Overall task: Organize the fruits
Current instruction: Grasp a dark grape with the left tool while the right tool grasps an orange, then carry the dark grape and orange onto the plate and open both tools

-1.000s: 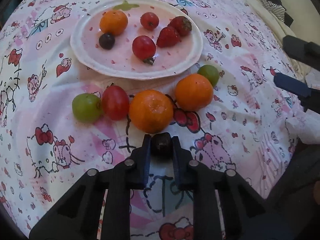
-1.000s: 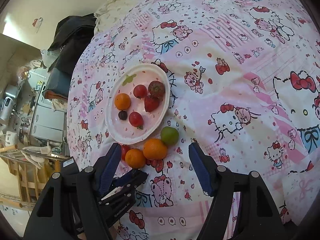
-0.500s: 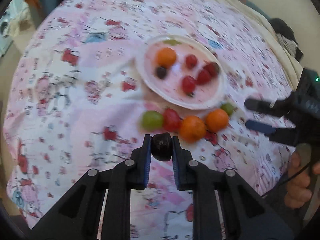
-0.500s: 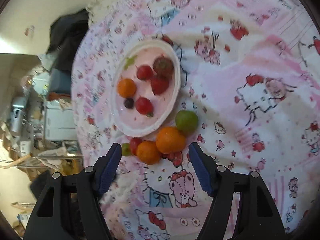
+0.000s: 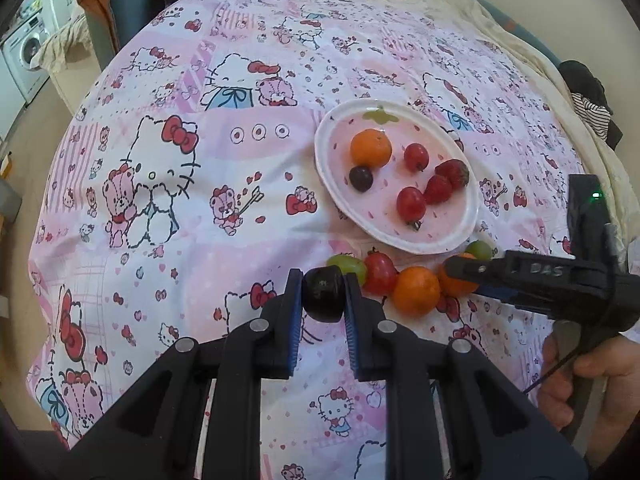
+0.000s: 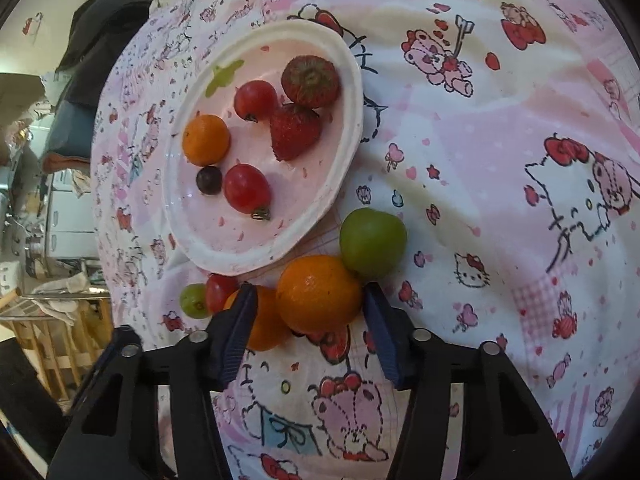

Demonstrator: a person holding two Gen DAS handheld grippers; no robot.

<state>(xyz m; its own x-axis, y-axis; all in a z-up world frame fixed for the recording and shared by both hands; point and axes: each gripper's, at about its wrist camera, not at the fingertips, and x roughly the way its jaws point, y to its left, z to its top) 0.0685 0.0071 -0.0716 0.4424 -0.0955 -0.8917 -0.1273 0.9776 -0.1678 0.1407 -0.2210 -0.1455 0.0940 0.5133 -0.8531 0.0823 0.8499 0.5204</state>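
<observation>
We carry the grape [image 5: 323,294] pinched tight in the left gripper [image 5: 322,298] over to the plate [image 5: 326,176], come in low, and let go gently near the other dark grape [image 5: 361,178] so it doesn't roll off the rim. The right gripper [image 6: 308,304] is spread wide, straddling an orange [image 6: 318,294] but not yet clamped on it; we close square on its middle, clear of the second orange [image 6: 264,322] touching its left side. The held grape is small, round, near black, a bit dull. It hangs above the bed, just short of the fruit row lying along the plate's near edge: green, red, two oranges, green.
</observation>
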